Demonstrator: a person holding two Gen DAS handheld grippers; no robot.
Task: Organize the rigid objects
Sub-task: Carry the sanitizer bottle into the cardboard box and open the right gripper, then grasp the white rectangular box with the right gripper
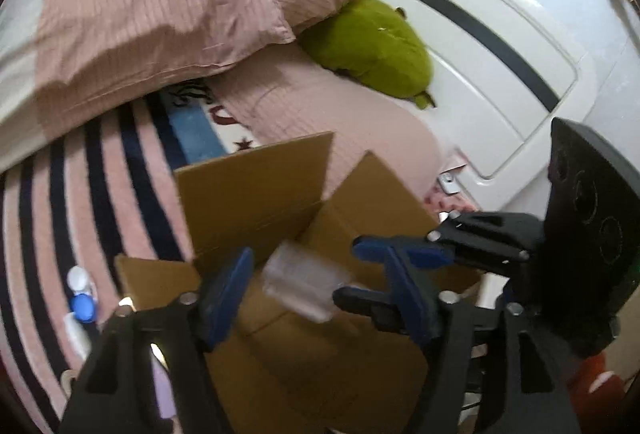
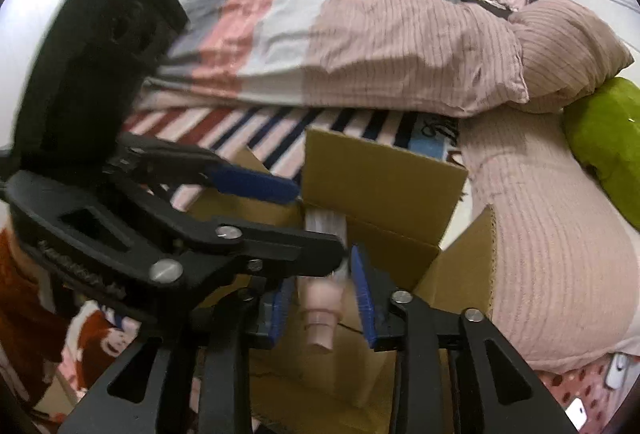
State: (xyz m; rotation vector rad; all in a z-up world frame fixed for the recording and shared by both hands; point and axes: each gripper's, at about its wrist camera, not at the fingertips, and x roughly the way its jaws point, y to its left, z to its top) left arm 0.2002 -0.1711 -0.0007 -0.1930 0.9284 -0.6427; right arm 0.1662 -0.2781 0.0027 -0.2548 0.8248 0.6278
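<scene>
An open cardboard box (image 1: 256,186) stands on the bed, flaps up. My left gripper (image 1: 318,294) hangs over it with blue pads apart. A blurred clear plastic item (image 1: 304,282) sits between them with a gap on both sides. In the right wrist view, my right gripper (image 2: 322,304) is over the same box (image 2: 380,178). A pale pink bottle (image 2: 320,310) lies between its pads, neck toward the camera, with thin gaps at each side. The left gripper (image 2: 320,220) crosses in front from the left, close above the bottle's clear far end. Whether clear item and bottle are one thing I cannot tell.
Behind the box lie a striped blanket (image 1: 80,194), a pink ribbed duvet (image 1: 152,22) and pillow, and a green plush toy (image 1: 372,46) against the white headboard (image 1: 500,82). Small white bottles with blue caps (image 1: 82,298) lie left of the box. A phone (image 2: 576,414) lies at bottom right.
</scene>
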